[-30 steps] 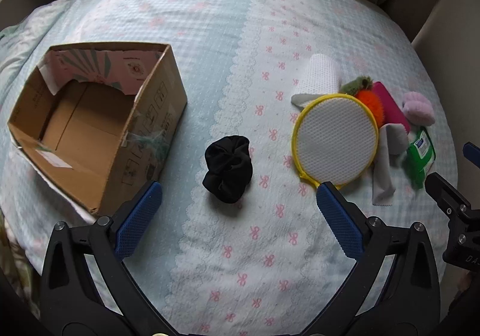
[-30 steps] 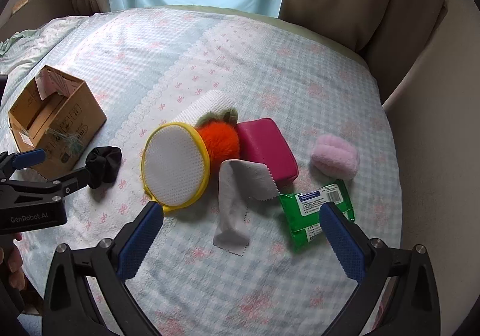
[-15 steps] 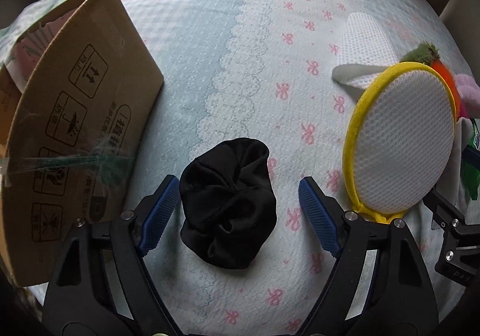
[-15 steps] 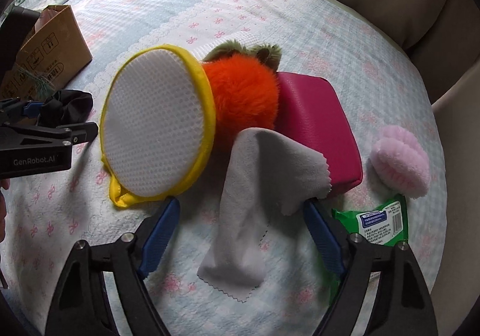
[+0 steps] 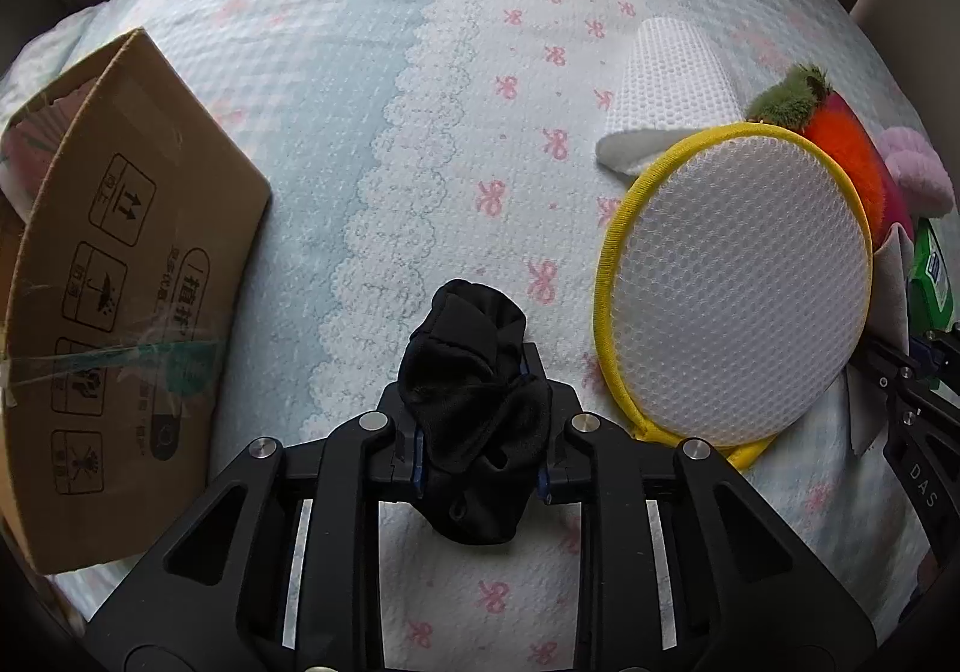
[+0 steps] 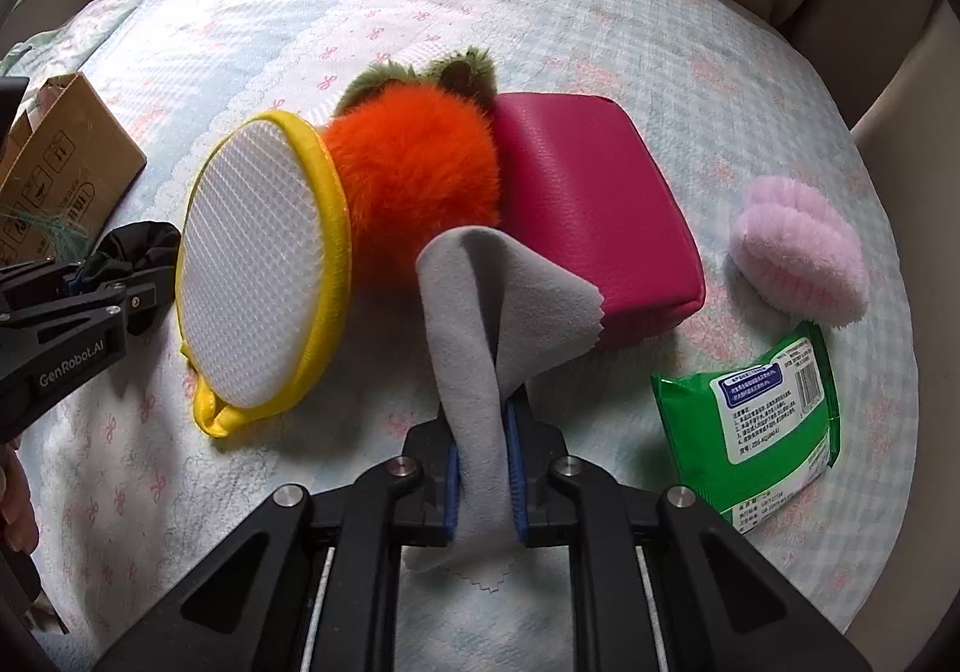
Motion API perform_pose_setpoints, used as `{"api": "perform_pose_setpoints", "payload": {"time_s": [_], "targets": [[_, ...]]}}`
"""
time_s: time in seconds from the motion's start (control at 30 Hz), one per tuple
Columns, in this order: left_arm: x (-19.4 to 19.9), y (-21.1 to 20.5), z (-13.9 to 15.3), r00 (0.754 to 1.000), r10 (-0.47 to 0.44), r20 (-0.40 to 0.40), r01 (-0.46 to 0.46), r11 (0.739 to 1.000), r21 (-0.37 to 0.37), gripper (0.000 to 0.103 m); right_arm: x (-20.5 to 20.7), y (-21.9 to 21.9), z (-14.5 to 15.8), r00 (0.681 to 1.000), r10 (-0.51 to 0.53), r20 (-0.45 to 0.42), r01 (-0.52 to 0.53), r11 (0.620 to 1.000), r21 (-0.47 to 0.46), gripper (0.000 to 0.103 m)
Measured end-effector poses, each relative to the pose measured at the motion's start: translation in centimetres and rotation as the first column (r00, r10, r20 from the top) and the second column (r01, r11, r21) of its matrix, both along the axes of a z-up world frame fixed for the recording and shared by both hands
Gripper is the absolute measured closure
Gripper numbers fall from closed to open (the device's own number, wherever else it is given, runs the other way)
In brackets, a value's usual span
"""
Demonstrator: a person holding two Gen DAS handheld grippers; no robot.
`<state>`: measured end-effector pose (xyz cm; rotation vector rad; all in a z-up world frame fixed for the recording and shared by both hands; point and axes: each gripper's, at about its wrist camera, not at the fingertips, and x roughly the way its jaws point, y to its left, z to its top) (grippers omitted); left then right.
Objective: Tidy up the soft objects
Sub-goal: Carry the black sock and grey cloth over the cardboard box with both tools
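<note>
My left gripper [image 5: 477, 447] is shut on a black scrunchie [image 5: 474, 402], which bulges between its blue pads just above the bedspread; the scrunchie also shows in the right wrist view [image 6: 135, 249]. My right gripper [image 6: 483, 468] is shut on a grey cloth [image 6: 480, 324], whose free end curls up in front of the orange plush [image 6: 414, 168]. The open cardboard box [image 5: 114, 276] lies left of the left gripper.
A yellow-rimmed white mesh pouch [image 6: 264, 270] lies between the grippers. A magenta case [image 6: 588, 210], pink fluffy pad [image 6: 798, 252], green wipes pack [image 6: 762, 408] and a white mesh roll [image 5: 672, 84] lie on the patterned bedspread [image 5: 420, 132].
Both grippers have moved down and forward and closed: the left on the black scrunchie, the right on the grey cloth, which is now bunched and lifted.
</note>
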<state>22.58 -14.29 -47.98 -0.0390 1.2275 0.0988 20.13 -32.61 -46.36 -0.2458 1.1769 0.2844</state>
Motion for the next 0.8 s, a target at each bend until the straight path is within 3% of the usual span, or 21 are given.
{"api": "perform_pose_setpoints", "payload": {"time_s": [0.3, 0.47, 0.63, 0.8], "targets": [[-0.1, 0.7, 1.3, 0.999, 0.015, 0.029, -0.015, 1.000, -0.010, 0.083, -0.8, -0.5, 1.9, 0.998, -0.047, 0.044, 0.046, 0.999, 0.012, 0.093], [-0.7, 0.9, 3.2, 0.998, 0.010, 0.066, -0.009, 1.000, -0.027, 0.083, -2.2, -0.8, 4.5, 0.992, -0.101, 0.080, 0.098, 0.994, 0.040, 0.093], [-1.6, 0.9, 7.4, 0.989, -0.017, 0.145, 0.023, 0.999, -0.035, 0.083, -3.5, -0.7, 9.0, 0.978, -0.157, 0.137, 0.148, 0.986, 0.072, 0.093], [-2.4, 1.7, 13.4, 0.976, -0.025, 0.218, 0.038, 0.998, -0.054, 0.083, -4.9, 0.1, 15.0, 0.965, -0.184, 0.188, 0.170, 0.981, 0.089, 0.093]]}}
